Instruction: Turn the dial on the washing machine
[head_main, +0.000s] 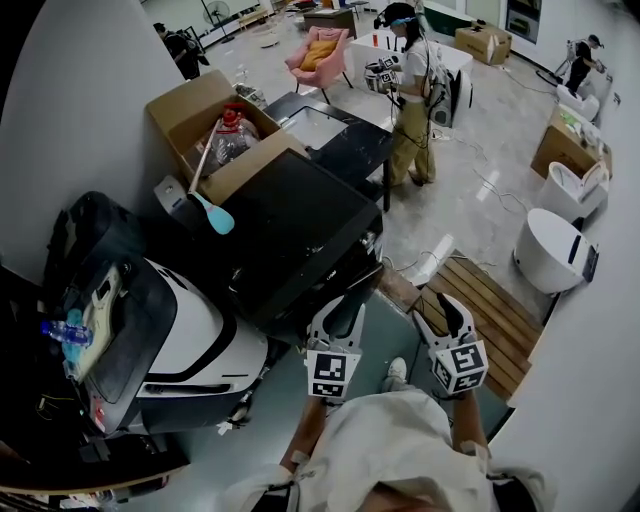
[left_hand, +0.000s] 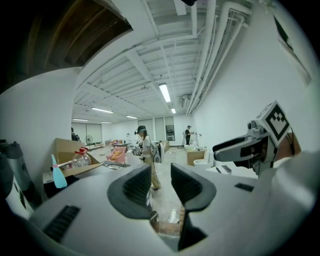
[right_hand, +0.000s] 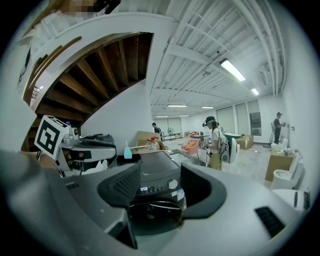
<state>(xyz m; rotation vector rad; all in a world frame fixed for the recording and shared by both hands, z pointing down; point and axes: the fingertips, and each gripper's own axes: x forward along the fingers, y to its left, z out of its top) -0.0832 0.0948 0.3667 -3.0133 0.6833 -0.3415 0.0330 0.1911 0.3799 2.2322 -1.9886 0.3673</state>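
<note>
A black front-loading washing machine (head_main: 300, 235) stands in front of me. In the right gripper view its control panel shows a lit display and a round silver dial (right_hand: 173, 184) above the door glass (right_hand: 155, 212). My right gripper (right_hand: 160, 179) is open and held short of the panel, and the dial shows between its jaws, nearer the right one. In the head view it (head_main: 440, 312) hangs right of the machine's front corner. My left gripper (head_main: 345, 308) is beside that corner and is also open. The left gripper (left_hand: 161, 182) points past the machine into the room and holds nothing.
An open cardboard box (head_main: 190, 115) with a plastic bottle (head_main: 232, 135) sits behind the machine, and a teal brush (head_main: 215, 215) lies on its top. A white appliance (head_main: 175, 340) stands to the left. A wooden pallet (head_main: 490, 310) and toilets (head_main: 550, 250) are to the right. A person (head_main: 410, 100) stands farther off.
</note>
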